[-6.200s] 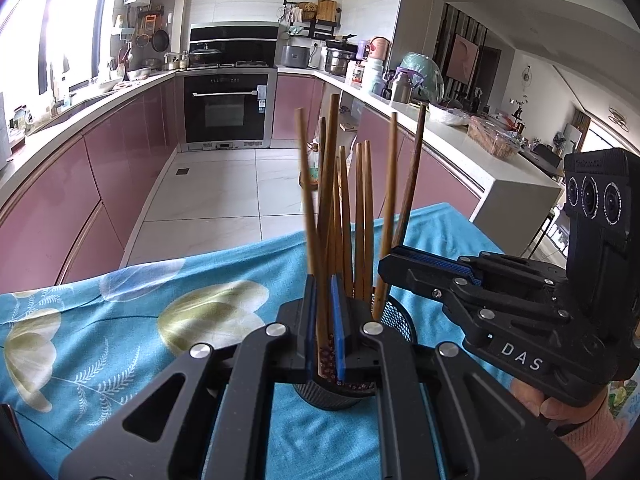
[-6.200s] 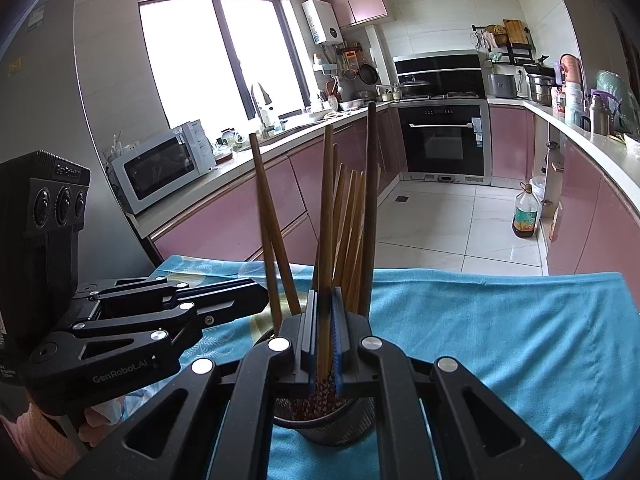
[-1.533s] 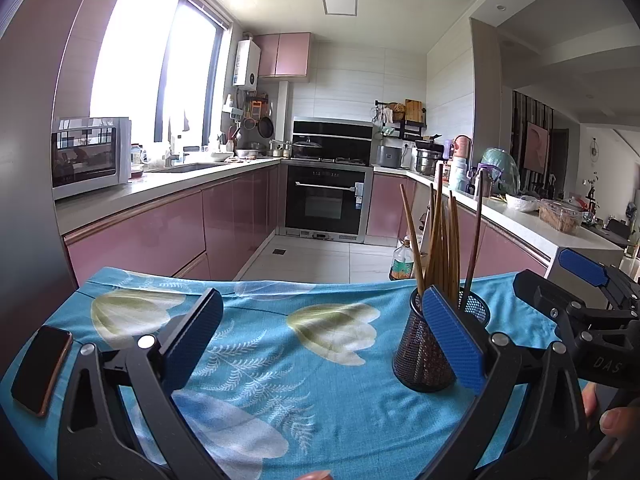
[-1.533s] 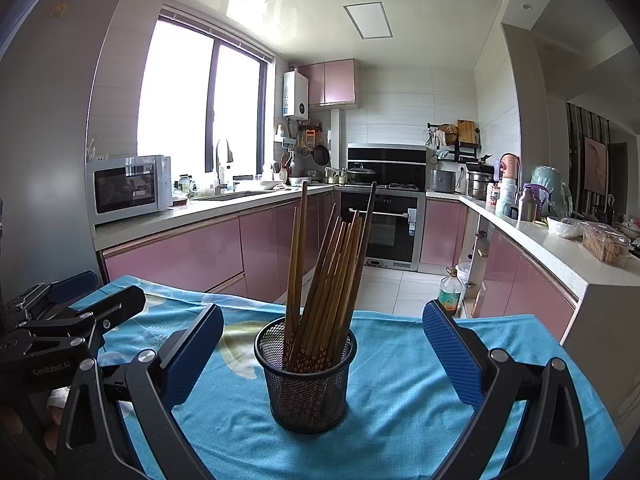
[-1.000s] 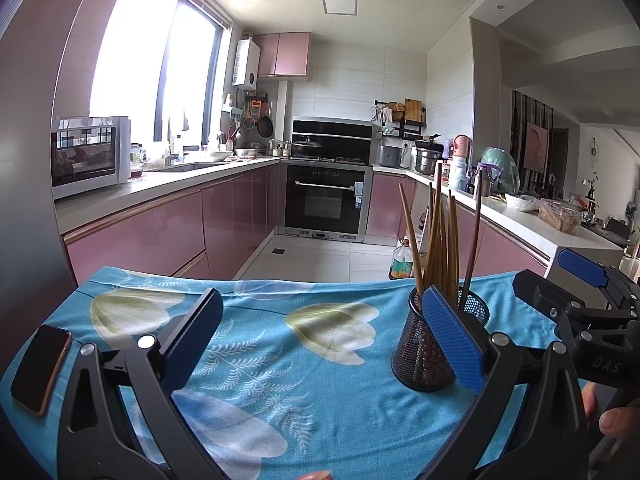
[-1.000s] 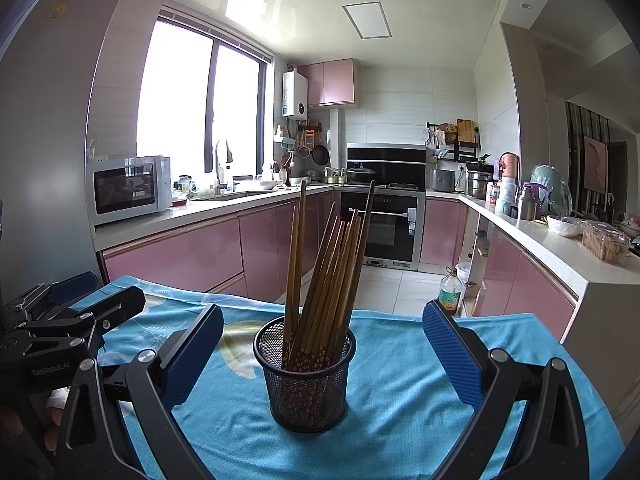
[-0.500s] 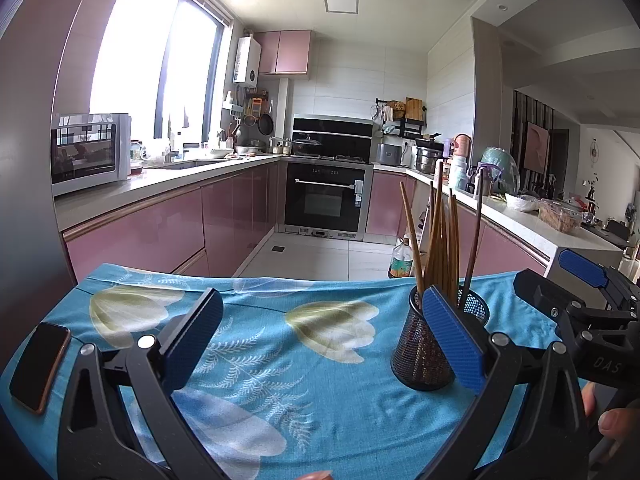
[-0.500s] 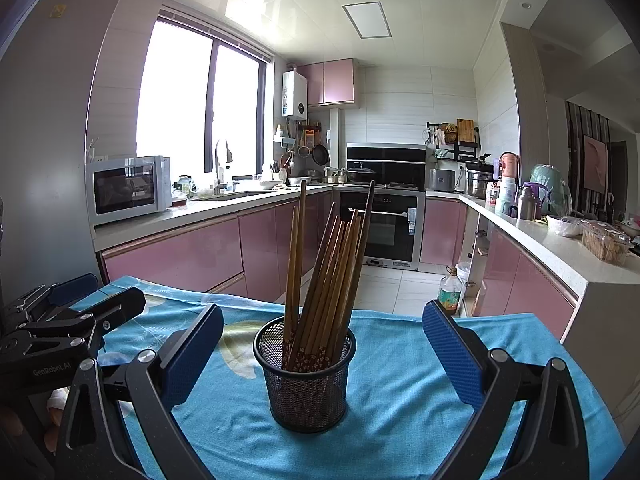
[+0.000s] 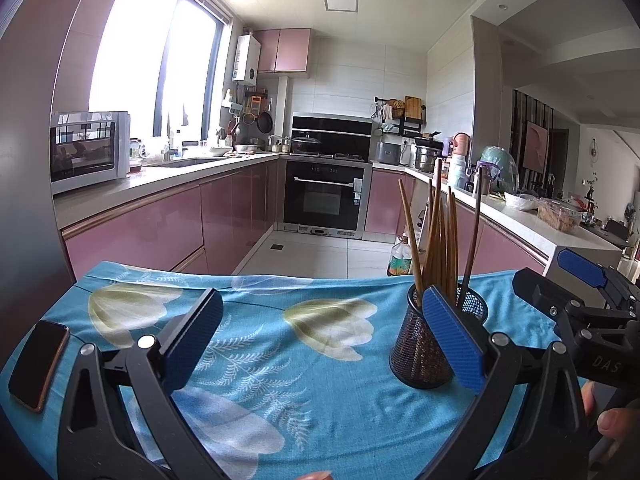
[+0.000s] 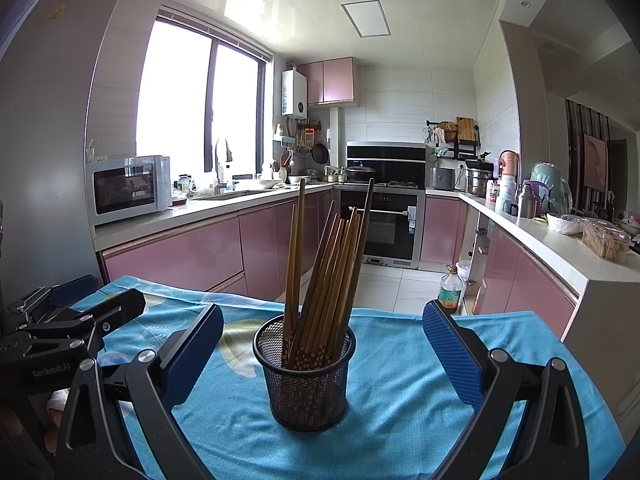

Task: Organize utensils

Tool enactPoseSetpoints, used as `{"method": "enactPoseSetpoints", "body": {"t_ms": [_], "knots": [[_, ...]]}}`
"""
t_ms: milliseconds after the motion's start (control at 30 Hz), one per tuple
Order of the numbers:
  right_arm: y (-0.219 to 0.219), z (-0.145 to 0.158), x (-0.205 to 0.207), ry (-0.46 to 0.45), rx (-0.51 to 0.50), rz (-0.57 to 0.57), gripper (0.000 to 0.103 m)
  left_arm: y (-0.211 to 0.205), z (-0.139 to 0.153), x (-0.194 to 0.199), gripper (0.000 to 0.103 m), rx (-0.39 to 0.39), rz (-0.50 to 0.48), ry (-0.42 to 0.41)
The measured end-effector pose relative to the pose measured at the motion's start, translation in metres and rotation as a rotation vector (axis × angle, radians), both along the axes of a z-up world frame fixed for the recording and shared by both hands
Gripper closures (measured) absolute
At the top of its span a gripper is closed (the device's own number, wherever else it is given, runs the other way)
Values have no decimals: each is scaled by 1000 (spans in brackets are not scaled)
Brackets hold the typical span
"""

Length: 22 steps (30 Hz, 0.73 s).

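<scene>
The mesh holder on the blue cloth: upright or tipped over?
Upright. The mesh holder stands on its base on the blue cloth, rim up, with the chopsticks leaning inside it.

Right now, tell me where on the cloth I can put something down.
Bare cloth lies between the phone at the left edge and the mesh holder of chopsticks; the left tool hangs open over it. More lies right of the holder, seen by the right tool. Crowded: around the holder itself.

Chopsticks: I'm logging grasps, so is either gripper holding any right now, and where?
Nothing is held. Both the left gripper and right gripper are open and empty; the chopsticks stand in the mesh cup.
</scene>
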State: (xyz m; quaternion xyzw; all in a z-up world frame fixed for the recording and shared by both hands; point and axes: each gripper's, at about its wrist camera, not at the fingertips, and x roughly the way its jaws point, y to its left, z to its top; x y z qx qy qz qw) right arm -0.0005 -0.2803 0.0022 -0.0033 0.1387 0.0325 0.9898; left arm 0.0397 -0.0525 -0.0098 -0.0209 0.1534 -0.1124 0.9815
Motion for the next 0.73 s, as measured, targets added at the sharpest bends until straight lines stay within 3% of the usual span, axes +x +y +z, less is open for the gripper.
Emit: {"method": "enactPoseSetpoints", "body": {"t_ms": [367, 533, 633, 733], "knots": [[-4, -4, 0, 8, 9, 2, 6, 2, -2, -2, 5, -2, 23, 0], [-6, -7, 1, 22, 8, 1, 6, 0, -7, 2, 5, 6, 18, 38], [-14, -15, 6, 72, 9, -1, 6, 2, -10, 7, 5, 3, 13, 66], [-33, -32, 19, 178, -10, -41, 6, 6, -16, 16, 5, 23, 43, 111]]}}
